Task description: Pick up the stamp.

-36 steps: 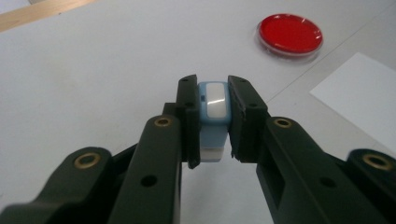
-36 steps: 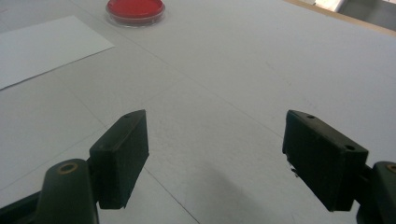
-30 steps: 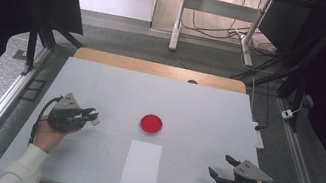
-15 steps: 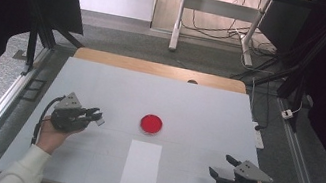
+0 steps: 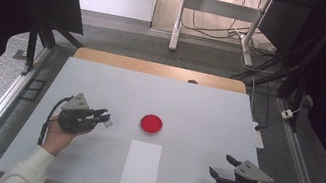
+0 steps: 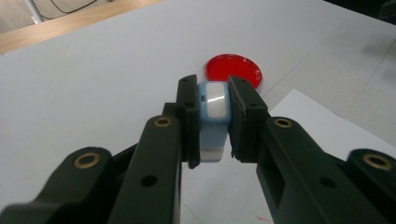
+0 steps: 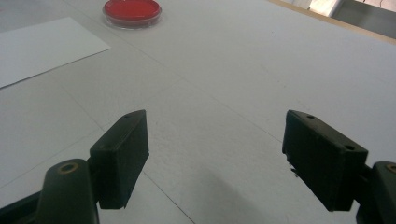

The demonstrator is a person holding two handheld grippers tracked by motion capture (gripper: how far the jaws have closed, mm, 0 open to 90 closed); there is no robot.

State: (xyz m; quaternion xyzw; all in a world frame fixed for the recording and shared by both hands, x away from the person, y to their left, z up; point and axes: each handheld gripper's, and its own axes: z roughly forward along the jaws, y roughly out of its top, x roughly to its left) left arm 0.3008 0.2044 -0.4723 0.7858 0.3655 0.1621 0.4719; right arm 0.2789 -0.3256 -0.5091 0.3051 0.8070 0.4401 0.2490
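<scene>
- The left gripper [image 6: 211, 116] is clamped on a small blue-and-white block [image 6: 214, 119]; the left gripper view shows its glossy face, a mere speck from above.
- A red dish [image 6: 233, 70] lies just beyond the block.
- The right gripper [image 7: 215, 158] stands wide apart over bare table [image 7: 261, 60].

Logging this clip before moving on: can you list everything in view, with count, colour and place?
stamp: one, light blue and white, clamped between the left gripper's fingers
dish: one, red, round, table centre
paper sheet: one, white, flat, just nearer the person than the dish
table: one, white top, wooden far edge
left gripper: one, black, shut on the stamp, pointing toward the dish
right gripper: one, black, open, holding nothing, near right corner
</scene>
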